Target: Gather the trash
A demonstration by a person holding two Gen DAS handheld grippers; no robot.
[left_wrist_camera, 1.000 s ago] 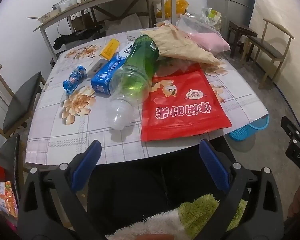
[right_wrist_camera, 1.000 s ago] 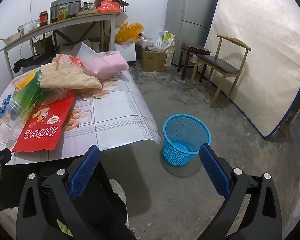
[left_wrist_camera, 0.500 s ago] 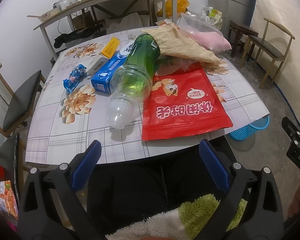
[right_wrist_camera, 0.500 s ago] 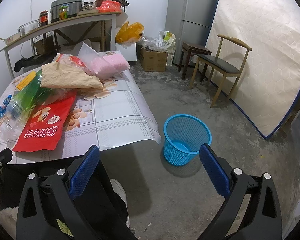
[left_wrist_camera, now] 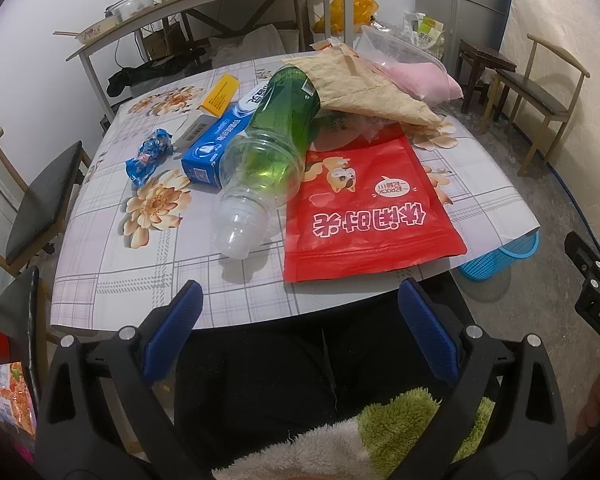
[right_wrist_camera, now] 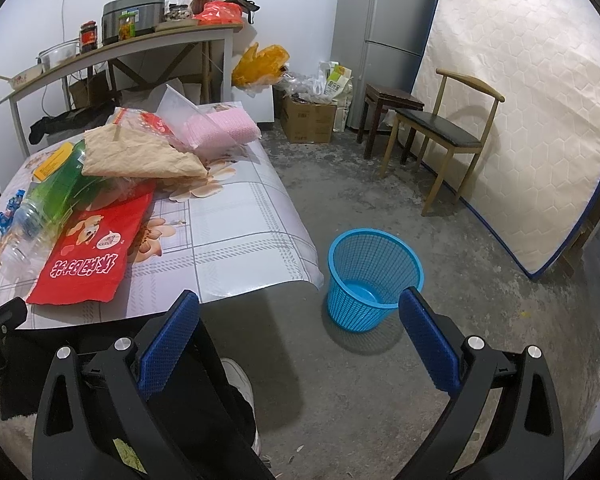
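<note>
Left claw (left_wrist_camera: 298, 322) spread wide, empty, short of table (left_wrist_camera: 148, 276). Right claw (right_wrist_camera: 300, 326) spread wide, empty, above floor.

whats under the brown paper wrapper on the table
The brown paper wrapper covers the base end of the green plastic bottle and some clear plastic wrap. Anything further beneath is hidden.

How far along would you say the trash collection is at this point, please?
Nothing looks done: the blue basket on the floor appears empty. Nothing is in hand: the left gripper and right gripper are both open. Left on the table: red pouch, green bottle, blue box, blue wrapper, brown paper.
</note>
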